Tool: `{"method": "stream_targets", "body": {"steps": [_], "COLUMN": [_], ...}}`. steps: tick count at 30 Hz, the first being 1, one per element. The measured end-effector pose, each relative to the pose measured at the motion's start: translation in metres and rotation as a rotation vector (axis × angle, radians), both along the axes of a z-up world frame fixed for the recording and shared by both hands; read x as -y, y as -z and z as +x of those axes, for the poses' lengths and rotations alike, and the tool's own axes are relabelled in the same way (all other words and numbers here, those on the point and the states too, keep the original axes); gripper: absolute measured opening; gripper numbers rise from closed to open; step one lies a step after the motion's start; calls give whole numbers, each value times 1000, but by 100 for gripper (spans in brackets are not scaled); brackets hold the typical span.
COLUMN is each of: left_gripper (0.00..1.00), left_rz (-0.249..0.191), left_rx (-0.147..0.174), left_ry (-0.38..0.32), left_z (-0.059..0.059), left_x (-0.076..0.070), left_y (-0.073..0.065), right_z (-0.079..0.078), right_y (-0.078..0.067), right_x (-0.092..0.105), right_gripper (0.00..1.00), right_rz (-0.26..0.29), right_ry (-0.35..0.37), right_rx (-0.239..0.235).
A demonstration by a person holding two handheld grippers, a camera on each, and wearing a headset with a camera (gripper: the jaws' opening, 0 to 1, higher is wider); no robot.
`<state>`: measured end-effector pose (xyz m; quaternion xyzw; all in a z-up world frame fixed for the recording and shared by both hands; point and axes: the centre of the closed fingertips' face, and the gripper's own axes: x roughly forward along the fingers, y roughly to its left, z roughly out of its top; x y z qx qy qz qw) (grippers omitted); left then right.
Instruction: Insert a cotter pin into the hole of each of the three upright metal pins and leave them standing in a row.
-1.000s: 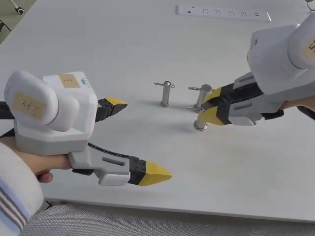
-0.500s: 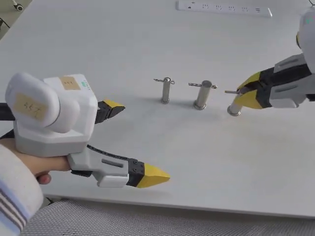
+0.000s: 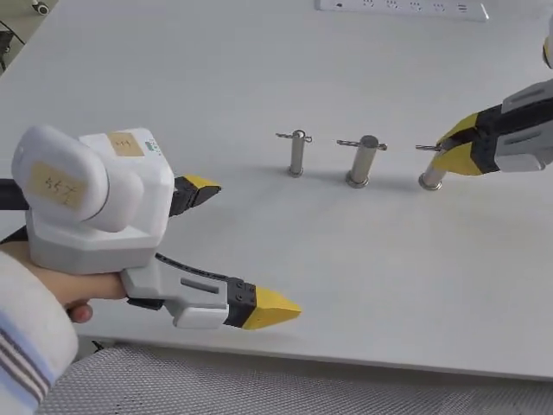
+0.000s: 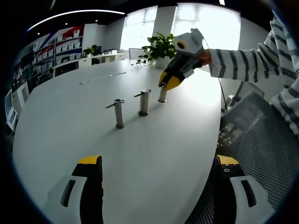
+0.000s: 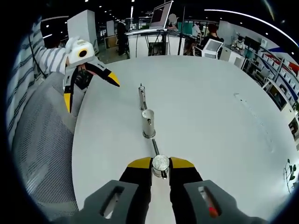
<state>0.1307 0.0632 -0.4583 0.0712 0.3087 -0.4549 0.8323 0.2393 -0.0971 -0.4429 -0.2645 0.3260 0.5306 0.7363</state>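
If the right gripper opens unevenly or drags on the way out, it could tip the 3rd metal pin or snag its cotter pin and pull it from the hole. That's the main risk I see. A sideways knock could also take down the middle pin, which stands near.

Right jaws are clamped on the 3rd pin near its top, with the head between the yellow tips. Its base looks to be down on the white table.

All 3 pins stand upright in a row, each with a cotter pin through it as far as I can tell.

Left gripper hangs wide open and empty, well apart from the 1st pin.
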Motion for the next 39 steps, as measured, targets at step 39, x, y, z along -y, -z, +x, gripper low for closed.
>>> {"method": "stream_targets", "body": {"steps": [39], "left_gripper": [96], "left_rz": [-26], "left_rx": [-44], "left_ry": [-13], "left_z": [-2], "left_x": [7], "left_y": [0], "right_z": [2], "right_y": [6], "right_x": [-6], "right_gripper": [9], "right_rz": [61], "right_ry": [-5], "right_rx": [-38]}}
